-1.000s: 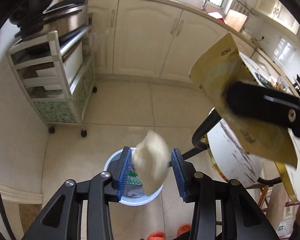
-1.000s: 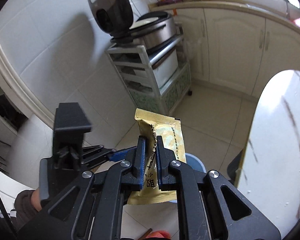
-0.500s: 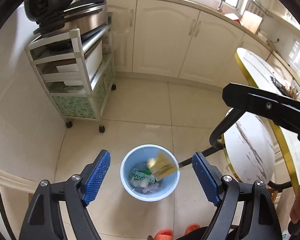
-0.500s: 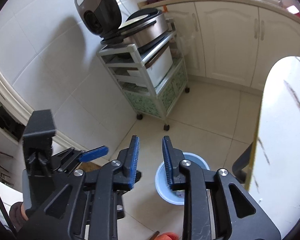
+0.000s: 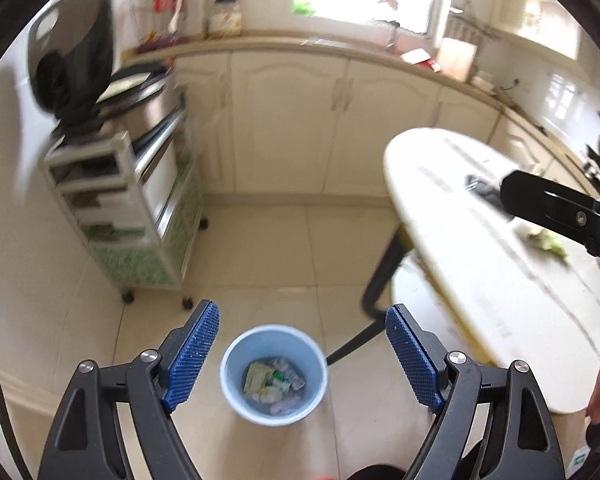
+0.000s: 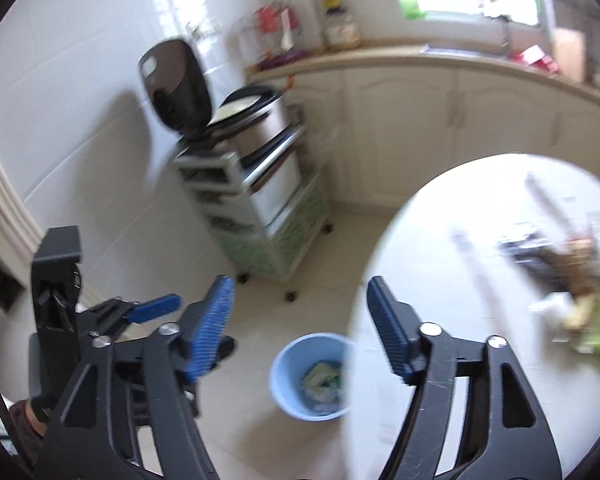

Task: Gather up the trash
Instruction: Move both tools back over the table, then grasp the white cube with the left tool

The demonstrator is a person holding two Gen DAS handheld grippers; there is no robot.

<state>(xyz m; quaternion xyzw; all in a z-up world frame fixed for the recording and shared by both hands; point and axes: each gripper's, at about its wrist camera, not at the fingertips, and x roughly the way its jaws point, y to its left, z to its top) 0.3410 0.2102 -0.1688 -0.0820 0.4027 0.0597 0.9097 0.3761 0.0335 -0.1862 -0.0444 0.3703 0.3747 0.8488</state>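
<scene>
Blue bin [image 5: 274,374] beside white table [image 5: 480,248]

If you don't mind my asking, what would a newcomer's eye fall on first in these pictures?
Probably the light blue bin on the floor tiles, framed between the left tongs with wrappers lying in it. Next, the white oval table at right, with blurred scraps at its far side, and the open right tongs, empty.

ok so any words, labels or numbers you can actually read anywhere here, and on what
None can be read.
Wrappers in the blue bin: print too small and blurred.
Jar on the counter: a label shows, blurred.
Red packet by the window: no readable print.
Scraps on the white table: only blur.
</scene>
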